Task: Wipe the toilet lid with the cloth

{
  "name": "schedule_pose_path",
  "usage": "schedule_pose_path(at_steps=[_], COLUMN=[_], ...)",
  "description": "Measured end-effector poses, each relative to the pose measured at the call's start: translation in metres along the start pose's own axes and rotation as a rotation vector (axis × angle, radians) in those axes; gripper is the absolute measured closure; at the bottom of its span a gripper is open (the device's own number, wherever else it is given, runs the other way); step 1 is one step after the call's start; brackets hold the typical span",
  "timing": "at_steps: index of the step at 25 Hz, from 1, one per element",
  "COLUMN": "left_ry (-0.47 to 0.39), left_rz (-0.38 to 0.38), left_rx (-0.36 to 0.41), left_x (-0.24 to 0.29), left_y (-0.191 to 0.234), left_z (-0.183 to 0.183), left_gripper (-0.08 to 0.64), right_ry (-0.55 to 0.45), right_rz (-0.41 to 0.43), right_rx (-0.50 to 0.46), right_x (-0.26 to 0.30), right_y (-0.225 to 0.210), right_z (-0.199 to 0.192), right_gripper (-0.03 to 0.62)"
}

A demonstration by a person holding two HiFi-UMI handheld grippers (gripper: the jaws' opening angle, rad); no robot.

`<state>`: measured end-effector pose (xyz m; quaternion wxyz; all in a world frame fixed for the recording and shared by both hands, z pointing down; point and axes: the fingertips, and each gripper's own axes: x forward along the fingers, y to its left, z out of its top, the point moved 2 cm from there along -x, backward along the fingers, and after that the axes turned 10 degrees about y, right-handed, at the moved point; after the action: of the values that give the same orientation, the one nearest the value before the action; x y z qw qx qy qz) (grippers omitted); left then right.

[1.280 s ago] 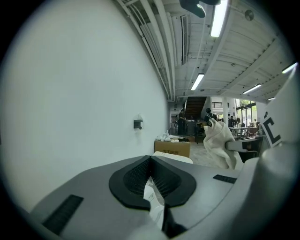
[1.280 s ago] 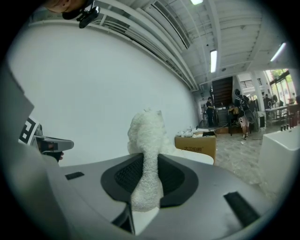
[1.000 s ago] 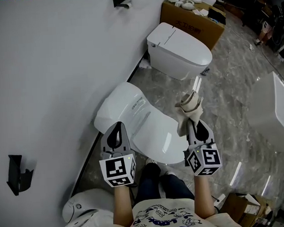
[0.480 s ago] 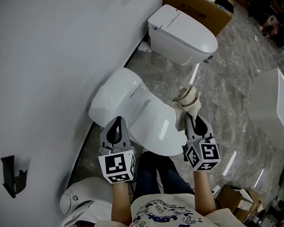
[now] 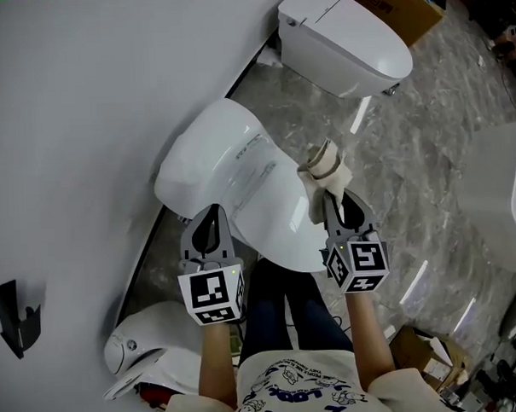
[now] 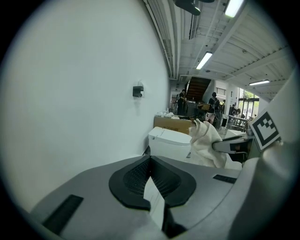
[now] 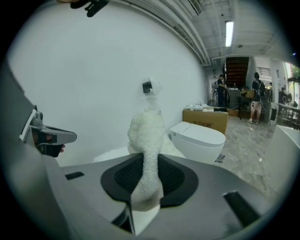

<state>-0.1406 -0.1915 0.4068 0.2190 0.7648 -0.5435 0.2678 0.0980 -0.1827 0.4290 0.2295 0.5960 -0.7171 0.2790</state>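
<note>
a person stands over a white toilet, a gripper in each hand, seen steeply from above. the right gripper (image 5: 331, 204) is clamped on a pale cloth (image 5: 321, 167); its own view shows the fluffy fabric pinched between the two jaws and rising out of them in a bunched wad. from above, the cloth sits over the right-hand edge of the closed toilet lid (image 5: 267, 213), near the hinge end; whether it touches the lid cannot be told. the left gripper (image 5: 210, 213) hangs over the lid's left edge with its jaws together and nothing held between them. the two grippers are level with each other, well apart, with the lid's front half between them. the lid is down, and the toilet's rounded back (image 5: 206, 152) sits against the white wall (image 5: 83, 114). the person's dark trousers (image 5: 288, 315) show just below the lid's front rim. a second white toilet (image 5: 344, 31), lid also closed, stands farther along the wall on the grey marbled floor (image 5: 401, 160), beside a brown cardboard box (image 5: 411, 2). a black bracket (image 5: 13, 316) is fixed to the wall at lower left, and another white fixture (image 5: 145, 364) lies on the floor near the person's left side.
</note>
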Motion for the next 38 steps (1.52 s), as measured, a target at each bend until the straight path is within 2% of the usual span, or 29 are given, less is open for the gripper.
schedule_pose_path(at_steps=[6,12,24,30,34,38], left_ry=[0.043,0.064,0.084,0.107,0.119,0.133], left_rz=[0.006,0.005,-0.003,-0.006,-0.018,-0.023], left_rx=[0.004,0.0,-0.006,-0.026,-0.029,-0.035], left_x=[0.029,0.055,0.087,0.099,0.103,0.106], left_y=[0.002,0.002,-0.001,-0.002,-0.006,-0.008], left_z=[-0.025,-0.045,-0.088,-0.115,-0.127,-0.14], left_gripper=[0.557,0.557,0.557,0.557,0.557,0.557], right_ry=[0.078,0.162,0.353,0.413,0.453,0.516], right_rz=[0.012,0.033,0.051,0.06,0.064,0.058], right_rx=[-0.013,0.015,-0.055,-0.073,-0.115,-0.21], right_x=[0.046,0.095,0.181,0.217,0.239,0.26], right_y=[-0.003,-0.004,-0.001,0.003,0.006,0.008], right_z=[-0.038,-0.082,-0.175,-0.202,-0.215,-0.231], right_gripper=[0.508,0.508,0.508,0.508,0.508,0.508])
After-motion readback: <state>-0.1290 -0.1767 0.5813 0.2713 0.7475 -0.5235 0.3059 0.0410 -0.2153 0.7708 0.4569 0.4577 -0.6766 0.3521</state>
